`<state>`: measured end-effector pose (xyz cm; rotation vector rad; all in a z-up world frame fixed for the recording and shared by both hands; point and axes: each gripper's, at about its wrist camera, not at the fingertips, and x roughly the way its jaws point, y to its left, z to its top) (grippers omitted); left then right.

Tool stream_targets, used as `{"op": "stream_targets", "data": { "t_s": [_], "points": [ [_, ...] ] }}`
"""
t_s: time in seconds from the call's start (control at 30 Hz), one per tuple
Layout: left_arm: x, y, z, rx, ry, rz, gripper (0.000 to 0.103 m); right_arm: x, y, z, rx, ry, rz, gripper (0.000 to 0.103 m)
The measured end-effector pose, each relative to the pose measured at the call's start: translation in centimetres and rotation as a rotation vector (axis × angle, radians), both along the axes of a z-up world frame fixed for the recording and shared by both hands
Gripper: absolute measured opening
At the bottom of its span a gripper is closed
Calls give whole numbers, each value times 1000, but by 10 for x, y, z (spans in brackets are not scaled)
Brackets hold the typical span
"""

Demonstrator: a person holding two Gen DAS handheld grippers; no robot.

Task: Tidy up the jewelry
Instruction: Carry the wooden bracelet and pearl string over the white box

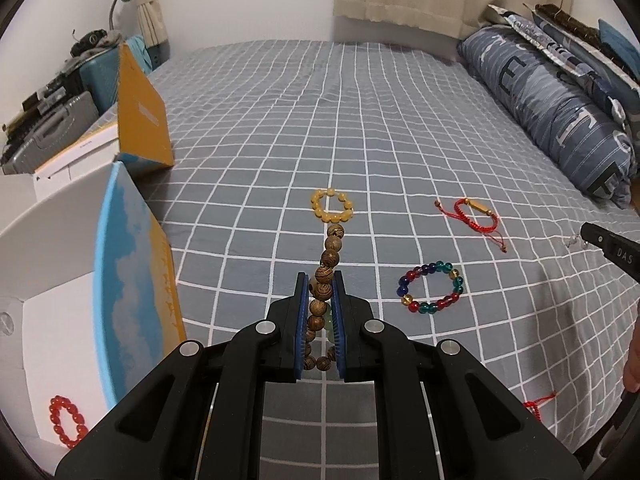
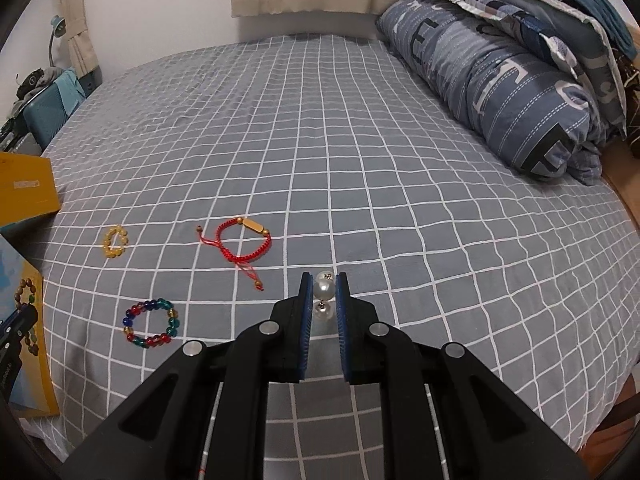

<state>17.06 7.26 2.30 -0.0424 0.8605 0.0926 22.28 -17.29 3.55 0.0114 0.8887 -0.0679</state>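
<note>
Plainly the box (image 1: 136, 264) lies to the left of the left gripper (image 1: 320, 292), close beside it, and that is the relation the next move seems to turn on. This gripper pinches a wooden bead bracelet (image 1: 326, 268) between its blue pads, the strand squeezed into a long line that runs straight ahead along the fingers, its far end hanging past the tips. The box stands open — white inside, sky-blue and yellow on its raised flap — and a red bead bracelet (image 1: 67, 426) already lies on its floor. My judgement is that the wooden one goes in there, and the left gripper is much the nearer of the two.

The right gripper (image 2: 324, 292) is closed on a pearl earring (image 2: 323, 290): round, glossy white beads with a small metal link between them, held just above the bed (image 2: 320, 140). From here the box sits well off to the left.

Three pieces wait on the grey checked sheet. A yellow bead bracelet (image 1: 332, 205), smooth and translucent, lies just beyond the wooden strand's tip. A glass bead bracelet (image 1: 431, 289) in red, blue, green and amber lies to the right of the left gripper. A red cord bracelet (image 1: 476, 216) — woven, with a gold bar and loose tails — lies farther right. All three lie flat and apart.
</note>
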Motion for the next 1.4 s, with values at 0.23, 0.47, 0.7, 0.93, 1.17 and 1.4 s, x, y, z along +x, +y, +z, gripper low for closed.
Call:
{"op": "stream_targets", "data": {
  "t_s": [0.23,0.47,0.7,0.93,1.17,1.4],
  "points": [
    [-15,1,17,8,-24,3,11,-15,5,14,6,-24,9,11],
    [-33,9,36,14,-52,18,11,-31,18,32,9,-51,28,11],
    [-54,23,52,21,-73,43,11,-47,43,49,3,-74,65,11],
    [-71,52,61,15,-73,104,11,-58,78,61,12,-88,115,11],
    [-88,88,67,14,-77,167,11,-65,129,62,2,-86,192,11],
    [-100,126,66,9,-70,230,11,-68,181,67,3,-95,258,11]
  ]
}}
